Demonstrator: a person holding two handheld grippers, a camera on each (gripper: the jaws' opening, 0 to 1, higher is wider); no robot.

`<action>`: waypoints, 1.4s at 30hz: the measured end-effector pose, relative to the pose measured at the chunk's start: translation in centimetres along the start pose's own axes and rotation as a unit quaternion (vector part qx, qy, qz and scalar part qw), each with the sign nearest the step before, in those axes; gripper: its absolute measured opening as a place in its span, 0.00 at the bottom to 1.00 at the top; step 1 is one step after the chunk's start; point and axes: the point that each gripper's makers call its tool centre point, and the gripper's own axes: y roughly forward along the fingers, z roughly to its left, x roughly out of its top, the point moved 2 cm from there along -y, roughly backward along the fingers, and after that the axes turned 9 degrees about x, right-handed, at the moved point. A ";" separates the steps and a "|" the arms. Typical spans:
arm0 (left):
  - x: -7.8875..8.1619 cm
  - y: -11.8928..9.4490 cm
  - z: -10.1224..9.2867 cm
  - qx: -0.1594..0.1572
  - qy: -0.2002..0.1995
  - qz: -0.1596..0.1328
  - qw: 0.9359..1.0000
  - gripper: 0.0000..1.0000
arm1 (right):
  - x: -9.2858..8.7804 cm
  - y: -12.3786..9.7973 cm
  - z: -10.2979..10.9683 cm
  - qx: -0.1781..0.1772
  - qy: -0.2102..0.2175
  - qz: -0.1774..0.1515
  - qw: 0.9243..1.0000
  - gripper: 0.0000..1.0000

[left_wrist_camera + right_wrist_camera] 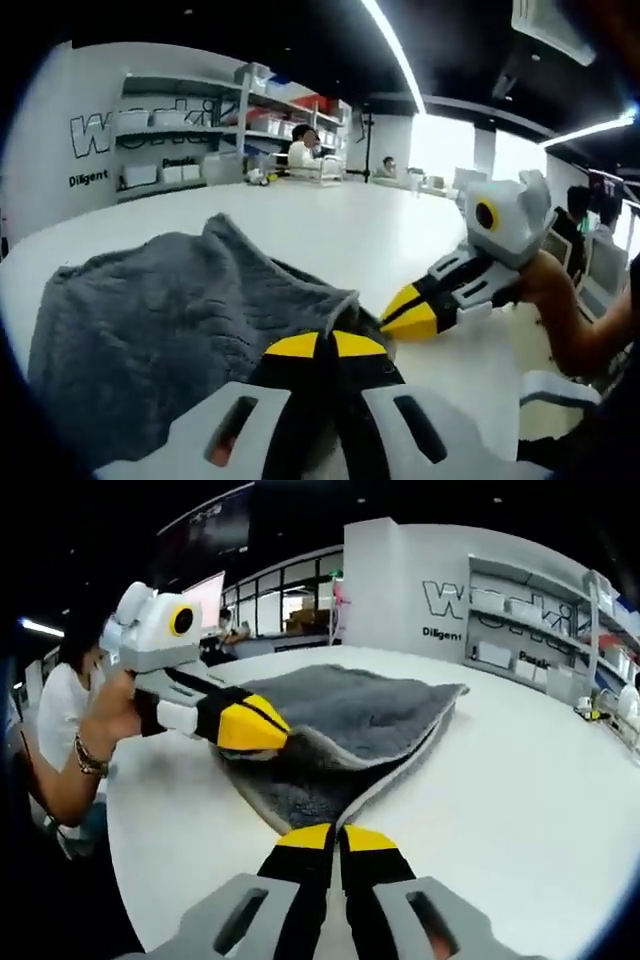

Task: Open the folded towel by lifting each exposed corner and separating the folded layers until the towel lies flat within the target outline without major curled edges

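White bins (140, 175) sit on the wall shelves, contents unreadable. Folded grey towel (340, 730) lies on the white table (520, 790). Left tongs (262, 730) and right tongs (336, 838) both pinch its edge, closed.

Bright, even indoor light falls from long ceiling strips (400, 55) overhead, and far windows (440, 145) are blown out to white. The white table (330, 225) glares softly, with faint shadows under the grey towel (350, 715). Both views bend strongly toward the edges, curving the shelves (185, 135) and the wall. The picture is slightly soft throughout, and the near gripper parts are blurred.
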 end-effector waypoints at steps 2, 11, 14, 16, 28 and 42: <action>0.7 -0.4 1.0 0.015 -0.017 -0.019 1.000 0.02 | -0.1 -0.1 -0.1 -0.002 0.002 0.001 1.000 0.00; 2.6 -3.7 6.6 0.078 -0.069 -0.078 0.992 0.02 | -0.3 -0.7 -0.8 -0.026 -0.009 0.021 0.999 0.00; 2.5 -4.7 8.2 0.097 -0.070 -0.079 0.990 0.02 | -0.4 -0.9 -0.9 -0.029 -0.010 0.024 0.999 0.00; 2.3 -5.6 9.5 0.114 -0.069 -0.079 0.988 0.02 | -0.4 -1.0 -1.0 -0.032 -0.010 0.026 0.999 0.00; 0.4 -9.5 16.1 0.199 -0.065 -0.057 0.976 0.02 | -0.6 -1.9 -2.5 -0.055 -0.016 0.043 0.997 0.00; -2.0 -13.7 19.7 0.253 -0.080 -0.044 0.963 0.02 | -0.9 -3.3 -4.0 -0.078 -0.013 0.056 0.995 0.00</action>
